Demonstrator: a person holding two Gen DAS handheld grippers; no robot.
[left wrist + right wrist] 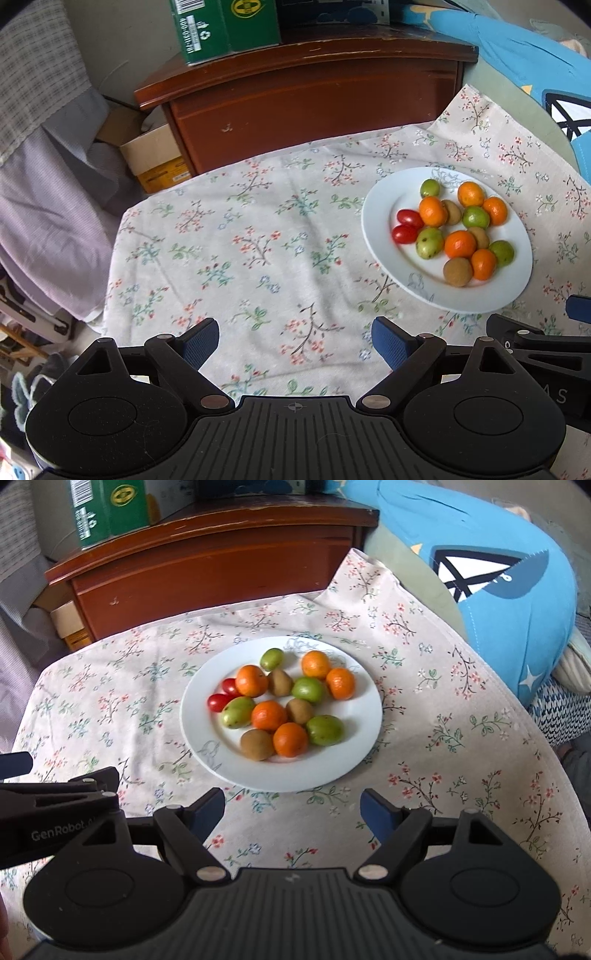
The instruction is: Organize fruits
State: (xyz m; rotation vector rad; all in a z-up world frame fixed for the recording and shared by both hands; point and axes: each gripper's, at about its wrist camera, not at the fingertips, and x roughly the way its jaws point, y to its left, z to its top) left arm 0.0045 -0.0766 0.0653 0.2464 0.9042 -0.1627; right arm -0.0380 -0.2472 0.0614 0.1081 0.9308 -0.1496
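A white plate (347, 753) sits on a floral tablecloth (443, 709) and holds mixed fruit: several small oranges (269, 715), several green fruits (325, 730), three brown kiwis (256, 744) and two red cherry tomatoes (218, 702). The plate also shows in the left wrist view (380, 218), at the right. My right gripper (293, 812) is open and empty, just short of the plate's near rim. My left gripper (295, 341) is open and empty over bare cloth, left of the plate. Each gripper's side shows in the other's view.
A brown wooden cabinet (314, 99) stands behind the table with a green box (225, 29) on top. A blue cushion (498, 572) lies at the right. Cardboard boxes (155, 158) and purple fabric (44, 221) are at the left.
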